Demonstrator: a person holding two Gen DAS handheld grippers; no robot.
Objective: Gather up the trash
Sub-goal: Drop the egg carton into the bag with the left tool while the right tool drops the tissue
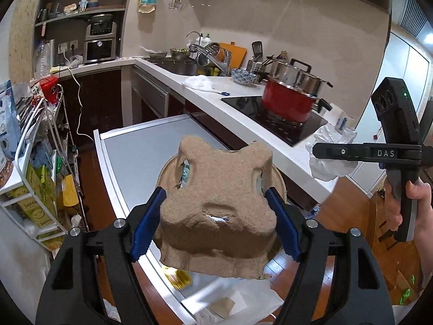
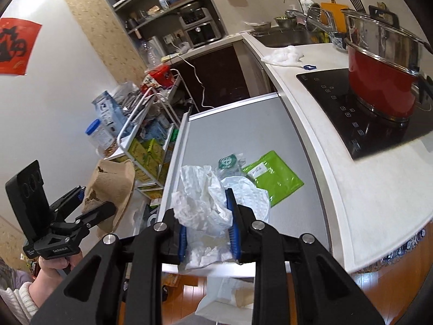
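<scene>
My left gripper (image 1: 216, 222) is shut on a brown pulp cardboard tray (image 1: 216, 211), held in the air above the grey fold-out table (image 1: 130, 157). The tray also shows in the right wrist view (image 2: 111, 189), at the left. My right gripper (image 2: 207, 227) is shut on a crumpled white plastic bag (image 2: 203, 203), above the near end of the grey table (image 2: 243, 132). In the left wrist view the right gripper (image 1: 319, 151) holds that bag (image 1: 330, 159) by the counter edge. A green pouch (image 2: 272, 176) and a clear wrapper with a green label (image 2: 227, 162) lie on the table.
The white counter (image 1: 243, 113) carries a red pot (image 1: 289, 103) on a black cooktop, a white rag (image 1: 199, 82) and a sink behind. A wire rack (image 1: 35, 146) full of boxes stands left of the table. White paper and a bag lie on the wooden floor (image 2: 232, 295).
</scene>
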